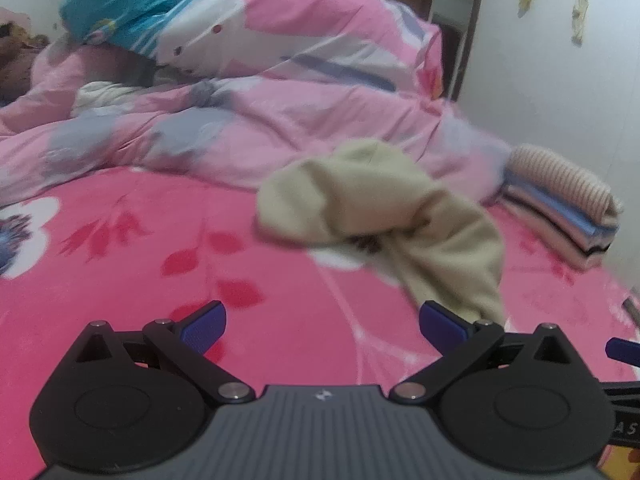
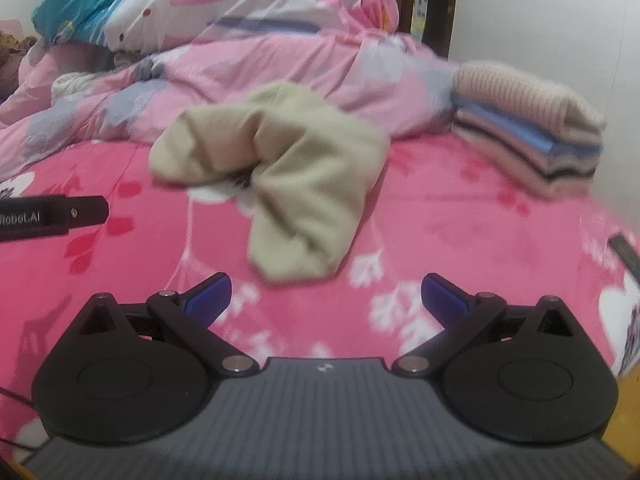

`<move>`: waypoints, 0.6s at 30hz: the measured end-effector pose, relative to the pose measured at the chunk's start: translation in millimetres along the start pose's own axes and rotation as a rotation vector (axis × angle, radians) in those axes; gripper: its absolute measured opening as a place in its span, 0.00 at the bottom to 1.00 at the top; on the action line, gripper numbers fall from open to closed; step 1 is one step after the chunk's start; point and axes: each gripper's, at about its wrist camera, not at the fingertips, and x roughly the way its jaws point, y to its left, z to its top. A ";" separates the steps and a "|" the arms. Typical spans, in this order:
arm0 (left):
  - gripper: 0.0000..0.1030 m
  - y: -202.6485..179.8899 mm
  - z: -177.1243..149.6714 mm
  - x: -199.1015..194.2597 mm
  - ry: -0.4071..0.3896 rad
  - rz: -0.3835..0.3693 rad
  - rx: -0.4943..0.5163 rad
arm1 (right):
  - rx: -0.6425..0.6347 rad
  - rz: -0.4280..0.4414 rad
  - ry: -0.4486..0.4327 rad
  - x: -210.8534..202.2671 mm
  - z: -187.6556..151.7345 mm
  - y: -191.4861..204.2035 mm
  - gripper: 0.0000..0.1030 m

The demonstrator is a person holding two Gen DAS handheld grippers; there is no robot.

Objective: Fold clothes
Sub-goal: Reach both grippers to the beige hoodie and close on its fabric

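Observation:
A crumpled beige garment (image 1: 384,208) (image 2: 288,168) lies in a heap on the pink flowered bed sheet (image 1: 160,264) (image 2: 460,224). My left gripper (image 1: 322,322) hovers low over the sheet, open, with the garment's near end just ahead of its right finger. My right gripper (image 2: 326,298) is open too, and the garment's near tip lies just beyond its gap. Nothing is between either pair of blue pads (image 1: 206,326) (image 2: 444,296). Part of the left gripper's black body (image 2: 48,216) shows at the left edge of the right wrist view.
A stack of folded clothes (image 1: 560,208) (image 2: 532,136), striped on top, sits at the right by the white wall. A bunched pink quilt (image 1: 240,100) (image 2: 260,52) with a teal pillow (image 1: 128,4) fills the back of the bed.

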 end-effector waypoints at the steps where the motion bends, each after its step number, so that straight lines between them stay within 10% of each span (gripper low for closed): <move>1: 1.00 -1.4 6.1 9.1 -0.005 -0.010 -0.001 | -0.015 0.003 -0.018 5.4 5.4 -4.4 0.99; 18: 0.98 -10.1 116.5 185.0 0.043 -0.109 -0.160 | 0.044 0.166 -0.184 186.9 138.1 -93.7 0.99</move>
